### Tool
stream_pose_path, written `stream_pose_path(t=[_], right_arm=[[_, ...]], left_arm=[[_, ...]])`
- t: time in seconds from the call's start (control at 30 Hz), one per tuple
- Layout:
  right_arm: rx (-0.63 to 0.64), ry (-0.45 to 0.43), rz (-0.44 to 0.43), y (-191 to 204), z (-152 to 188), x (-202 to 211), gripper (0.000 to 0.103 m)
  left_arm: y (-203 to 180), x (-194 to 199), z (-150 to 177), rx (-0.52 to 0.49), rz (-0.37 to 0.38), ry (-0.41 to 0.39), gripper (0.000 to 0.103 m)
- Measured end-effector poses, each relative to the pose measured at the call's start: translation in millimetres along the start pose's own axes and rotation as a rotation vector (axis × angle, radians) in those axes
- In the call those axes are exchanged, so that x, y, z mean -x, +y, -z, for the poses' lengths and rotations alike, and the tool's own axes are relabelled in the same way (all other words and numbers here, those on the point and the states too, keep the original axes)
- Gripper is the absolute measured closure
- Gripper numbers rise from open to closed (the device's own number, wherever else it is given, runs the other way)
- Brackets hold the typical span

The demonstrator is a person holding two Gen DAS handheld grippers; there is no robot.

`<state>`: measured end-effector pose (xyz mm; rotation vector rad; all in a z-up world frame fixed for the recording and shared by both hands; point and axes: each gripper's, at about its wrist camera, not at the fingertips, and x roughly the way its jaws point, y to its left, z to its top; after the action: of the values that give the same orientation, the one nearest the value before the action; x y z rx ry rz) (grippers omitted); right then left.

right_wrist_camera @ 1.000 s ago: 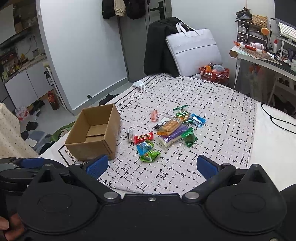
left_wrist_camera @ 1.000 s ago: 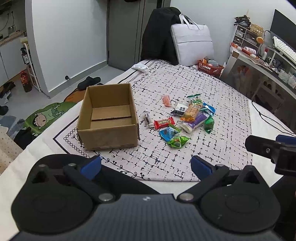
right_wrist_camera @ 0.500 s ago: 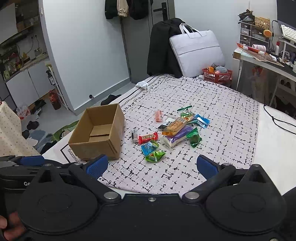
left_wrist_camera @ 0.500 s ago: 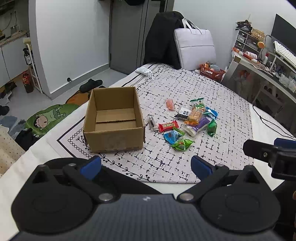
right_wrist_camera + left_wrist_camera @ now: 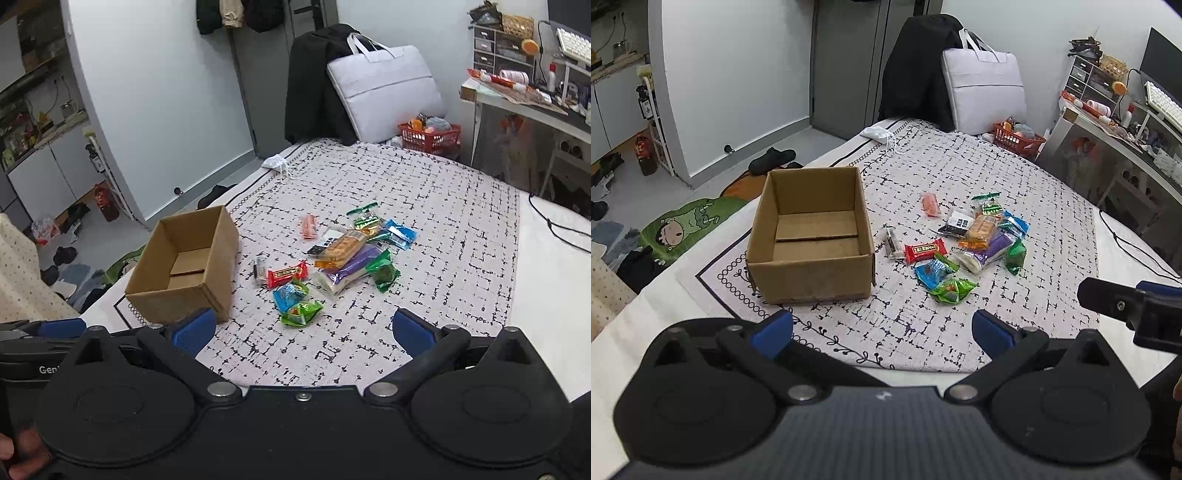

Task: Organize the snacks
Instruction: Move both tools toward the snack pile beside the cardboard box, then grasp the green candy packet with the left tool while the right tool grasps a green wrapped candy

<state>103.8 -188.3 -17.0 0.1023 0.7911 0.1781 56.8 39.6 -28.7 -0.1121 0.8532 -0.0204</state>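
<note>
An empty open cardboard box (image 5: 811, 236) (image 5: 184, 269) sits on the patterned cloth on the bed. To its right lies a heap of wrapped snacks (image 5: 975, 243) (image 5: 343, 258): a red bar (image 5: 925, 251), a green packet (image 5: 951, 290), a purple pack (image 5: 991, 251), an orange cracker pack (image 5: 982, 230) and a pink one (image 5: 931, 204) set apart. My left gripper (image 5: 882, 330) is open and empty, short of the box and the heap. My right gripper (image 5: 301, 332) is open and empty, short of the snacks; it also shows at the right edge of the left wrist view (image 5: 1126, 302).
The patterned cloth (image 5: 960, 177) covers the bed's middle. A black jacket (image 5: 916, 70) and a grey bag (image 5: 982, 96) stand at the far end, with a red basket (image 5: 1015, 138) and a white face mask (image 5: 881, 133). A cluttered desk (image 5: 1119, 133) is at right. The floor drops off at left.
Both grippers have moved forward toward the box and snacks, which look larger and nearer now. Both have stayed open and empty.
</note>
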Motion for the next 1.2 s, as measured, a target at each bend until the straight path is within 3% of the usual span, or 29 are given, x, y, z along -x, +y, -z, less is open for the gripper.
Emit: stream_pose_path(t=[0.27, 0.77, 1.2], right_arm=[[-0.018, 0.034, -0.004, -24, -8, -31, 0.000], [-0.029, 0.082, -0.070, -65, -29, -82, 0.000], [-0.127, 0.124, -0.088, -102, -14, -121, 0.000]], left_arm=[[-13, -25, -10, 0.005, 0.003, 0.010, 0.000], [-25, -81, -25, 0.122, -0.019, 0.089, 0.000], [-50, -123, -23, 0.117, -0.022, 0.144, 0.000]])
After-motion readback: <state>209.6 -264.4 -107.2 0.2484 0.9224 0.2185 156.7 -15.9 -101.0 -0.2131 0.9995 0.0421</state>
